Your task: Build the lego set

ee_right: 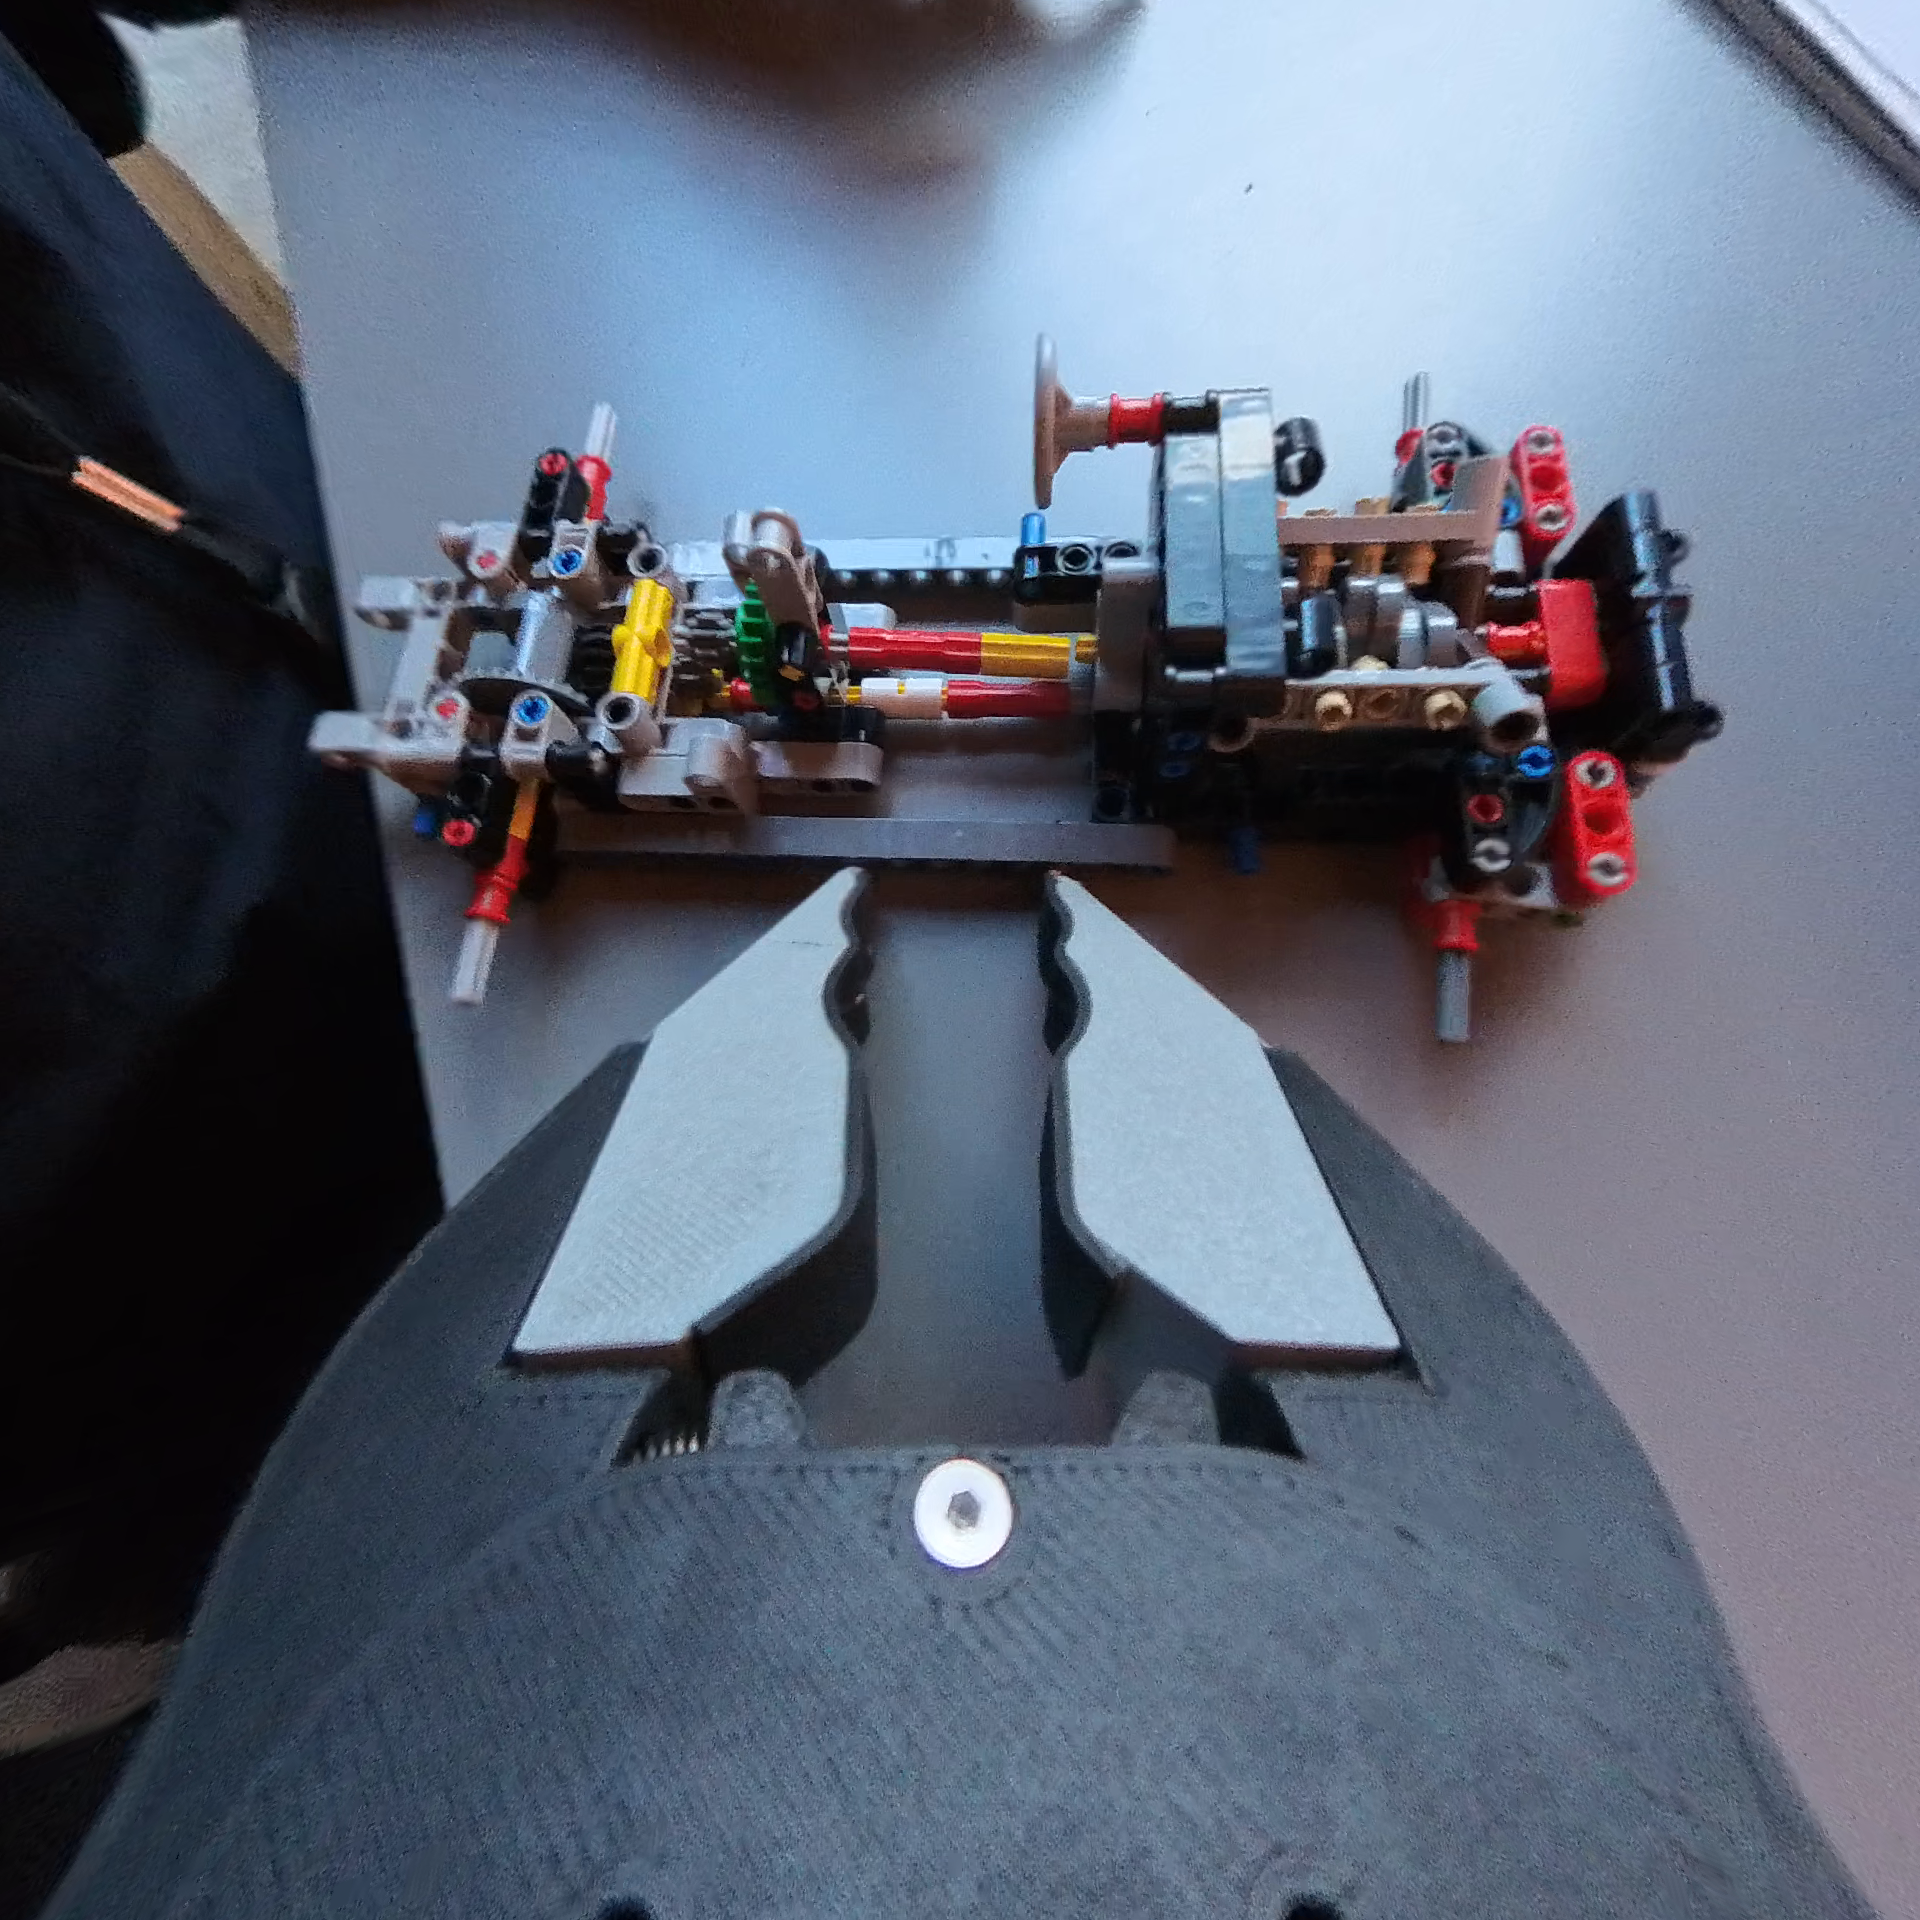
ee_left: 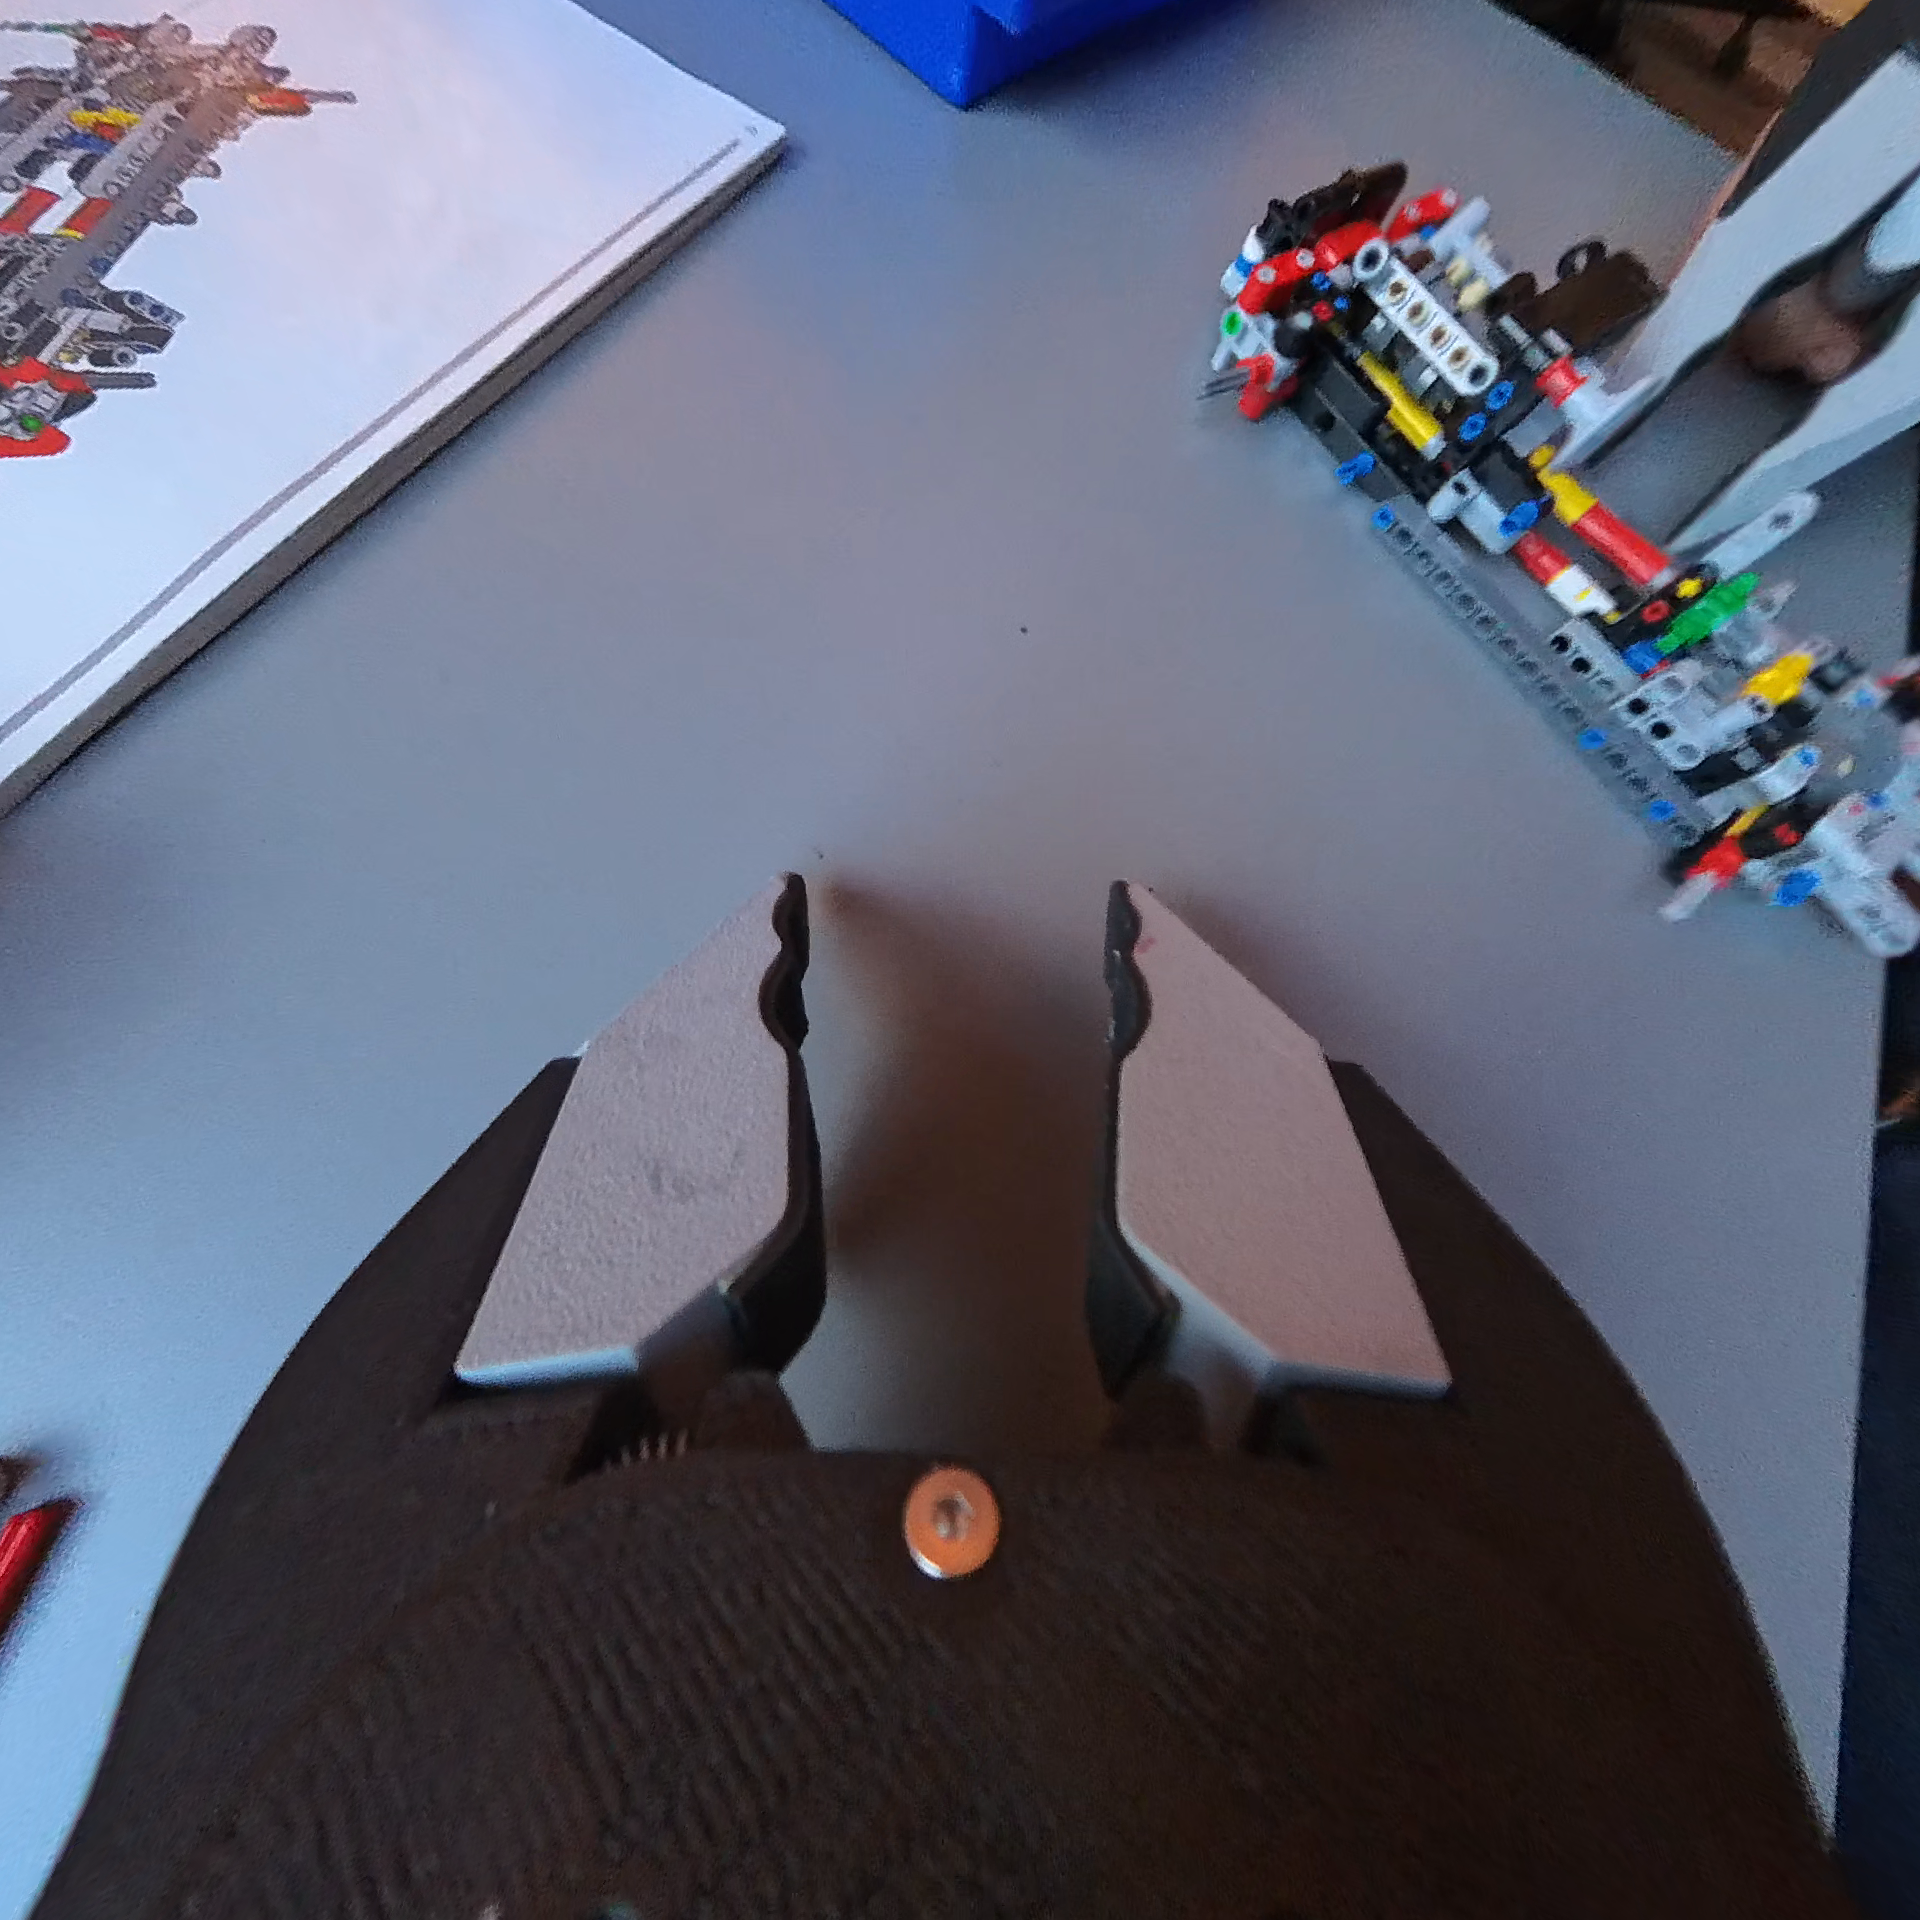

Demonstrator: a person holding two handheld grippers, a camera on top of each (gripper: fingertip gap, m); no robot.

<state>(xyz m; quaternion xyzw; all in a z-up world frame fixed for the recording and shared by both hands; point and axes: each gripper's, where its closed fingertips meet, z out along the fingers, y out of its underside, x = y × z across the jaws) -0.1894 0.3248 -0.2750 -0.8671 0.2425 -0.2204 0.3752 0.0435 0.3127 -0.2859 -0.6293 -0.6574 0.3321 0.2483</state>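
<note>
A wide stretch of bare grey bench (ee_left: 935,520) lies open ahead of the left gripper (ee_left: 956,883), bounded on the left by an open instruction booklet (ee_left: 416,260) lying flat, at the far edge by a blue plastic box (ee_left: 997,42), and on the right by a long building-brick chassis model (ee_left: 1507,499) that runs close to the bench's right edge. A small red piece (ee_left: 26,1548) lies at the lower left. The left gripper's jaws stand well apart over the bare bench, with nothing between them and nothing touching them.

In the right wrist view the same chassis model (ee_right: 987,665) lies crosswise in front of the right gripper (ee_right: 956,883), its axle ends reaching toward the bench's left edge, where a person's dark clothing (ee_right: 156,727) borders the surface. The right gripper's jaws are parted more narrowly, their tips just at the model's long dark-grey side beam (ee_right: 862,836); whether they touch it cannot be told, and only bench shows between them. Beyond the model the bench is clear up to the booklet's corner (ee_right: 1849,73) at the far right. Light falls cool blue-grey on the matte surface, with warm brownish shadow under both grippers.
</note>
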